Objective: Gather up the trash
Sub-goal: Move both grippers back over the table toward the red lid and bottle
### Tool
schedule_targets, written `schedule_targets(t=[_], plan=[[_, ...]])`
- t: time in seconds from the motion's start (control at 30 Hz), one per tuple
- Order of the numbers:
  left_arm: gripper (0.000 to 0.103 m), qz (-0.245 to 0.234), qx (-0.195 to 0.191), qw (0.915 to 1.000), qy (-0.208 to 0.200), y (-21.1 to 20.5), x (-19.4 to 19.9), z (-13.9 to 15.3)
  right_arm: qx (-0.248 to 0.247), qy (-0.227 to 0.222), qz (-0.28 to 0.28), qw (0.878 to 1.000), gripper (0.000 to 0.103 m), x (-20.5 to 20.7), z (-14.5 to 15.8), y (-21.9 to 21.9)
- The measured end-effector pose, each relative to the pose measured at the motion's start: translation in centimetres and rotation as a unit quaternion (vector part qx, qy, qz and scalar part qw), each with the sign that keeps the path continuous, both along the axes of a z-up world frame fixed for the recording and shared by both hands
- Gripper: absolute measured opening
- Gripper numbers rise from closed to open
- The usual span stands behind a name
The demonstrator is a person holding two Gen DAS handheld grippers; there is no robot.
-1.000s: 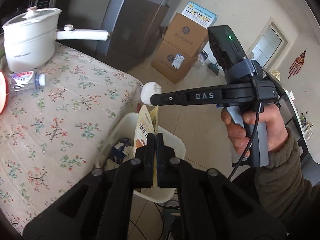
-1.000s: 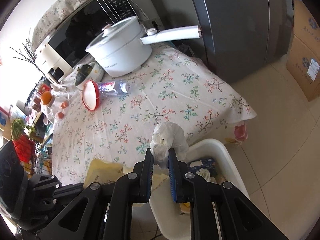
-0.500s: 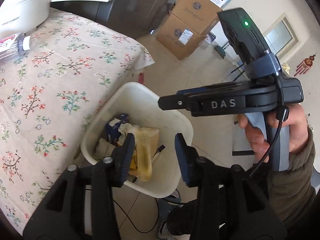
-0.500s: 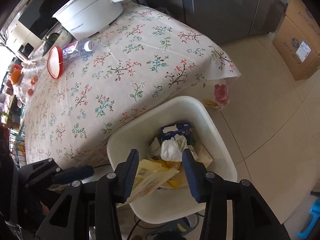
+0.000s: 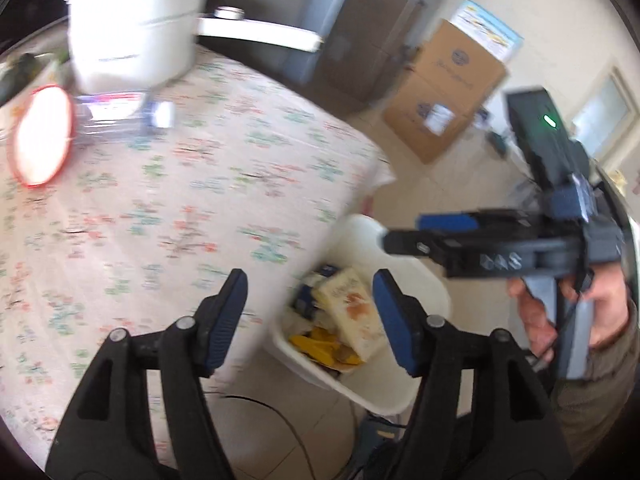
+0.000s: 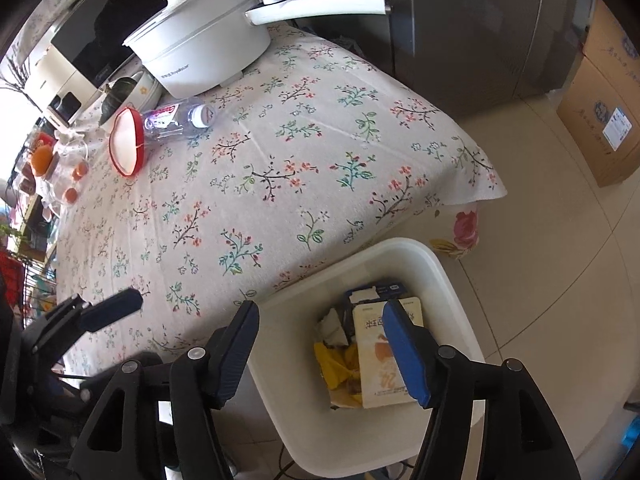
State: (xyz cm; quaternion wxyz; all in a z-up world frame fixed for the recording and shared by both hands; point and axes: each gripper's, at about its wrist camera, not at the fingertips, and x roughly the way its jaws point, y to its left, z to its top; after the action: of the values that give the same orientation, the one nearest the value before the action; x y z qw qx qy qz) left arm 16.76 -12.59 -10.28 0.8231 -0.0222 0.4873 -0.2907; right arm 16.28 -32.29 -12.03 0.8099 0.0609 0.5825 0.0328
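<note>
Now over white bin (image 6: 448,280) beside floral-cloth table (image 6: 280,160). Right gripper (image 6: 324,354): jaws spread wide, nothing between pads, poised above bin. Left gripper (image 5: 306,320): likewise spread wide and unloaded, over table edge and bin rim; view motion-blurred. Trash inside bin: cream carton (image 6: 376,356), yellow wrapper (image 6: 334,364), white crumpled tissue (image 6: 332,326), dark blue box (image 6: 380,290). On table, well apart from bin: plastic bottle (image 6: 180,118) lying beside red-rimmed lid (image 6: 128,146), white pot (image 6: 204,52) behind.
</note>
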Motion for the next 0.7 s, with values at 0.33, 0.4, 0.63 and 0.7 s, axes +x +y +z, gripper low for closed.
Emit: schedule_targets(t=[0.33, 0.4, 0.63, 0.7], plan=[[0.074, 0.145, 0.021, 0.9892, -0.003, 10.3, 6.3, 2.2, 0.038, -0.035, 0.024, 0.998, 0.067, 2.9, 0.6, 3.4], [0.075, 0.171, 0.019, 0.985, -0.009, 12.7, 7.9, 3.0, 0.047, -0.045, 0.024, 0.998, 0.067, 3.6, 0.8, 3.8], [0.077, 0.217, -0.013, 0.9759, 0.017, 19.6, 14.1, 2.0, 0.064, -0.065, 0.03, 0.995, 0.068, 6.2, 0.7, 5.7], [0.077, 0.229, -0.029, 0.9726, 0.03, 21.3, 15.4, 0.8, 0.08, -0.065, 0.032, 0.994, 0.068, 7.1, 0.6, 6.3]])
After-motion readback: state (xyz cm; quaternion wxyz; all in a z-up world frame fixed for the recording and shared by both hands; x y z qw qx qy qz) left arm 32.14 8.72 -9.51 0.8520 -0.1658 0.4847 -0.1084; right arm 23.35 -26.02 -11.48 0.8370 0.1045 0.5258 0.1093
